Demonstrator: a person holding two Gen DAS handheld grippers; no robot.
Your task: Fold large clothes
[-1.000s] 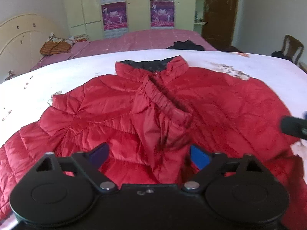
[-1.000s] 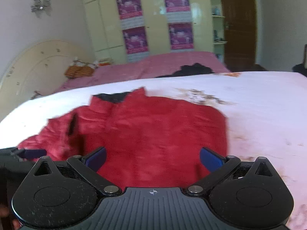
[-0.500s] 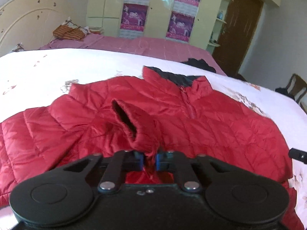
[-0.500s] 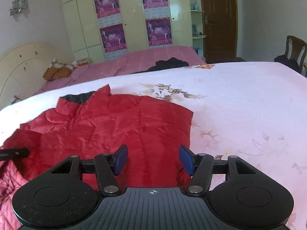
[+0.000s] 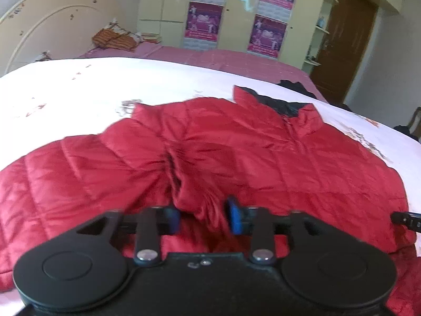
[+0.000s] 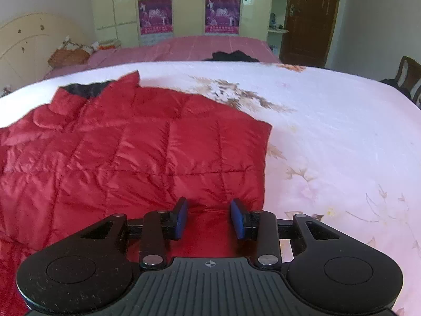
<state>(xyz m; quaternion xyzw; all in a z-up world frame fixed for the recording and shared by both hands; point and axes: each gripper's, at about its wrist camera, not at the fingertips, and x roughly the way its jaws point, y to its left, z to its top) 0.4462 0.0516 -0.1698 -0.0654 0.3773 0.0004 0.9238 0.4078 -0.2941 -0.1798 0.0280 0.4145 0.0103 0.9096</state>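
The red quilted puffer jacket (image 5: pixel 263 158) lies spread on the white flowered bed (image 5: pixel 131 84); it looks light, soft and slippery, so its cuff and hem seem the best holds. The left tongs (image 5: pixel 203 220), jaws just reopened halfway, have the bunched sleeve cuff (image 5: pixel 194 197) between the pads, grip uncertain. The right tongs (image 6: pixel 210 218), just narrowing, straddle the hem without pinching yet.

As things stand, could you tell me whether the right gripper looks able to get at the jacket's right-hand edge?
Probably yes. The right gripper sits low over the red jacket near that edge; its jaws have just been closing, with fabric between them and nothing in the way. Whether the pads already pinch is unclear.
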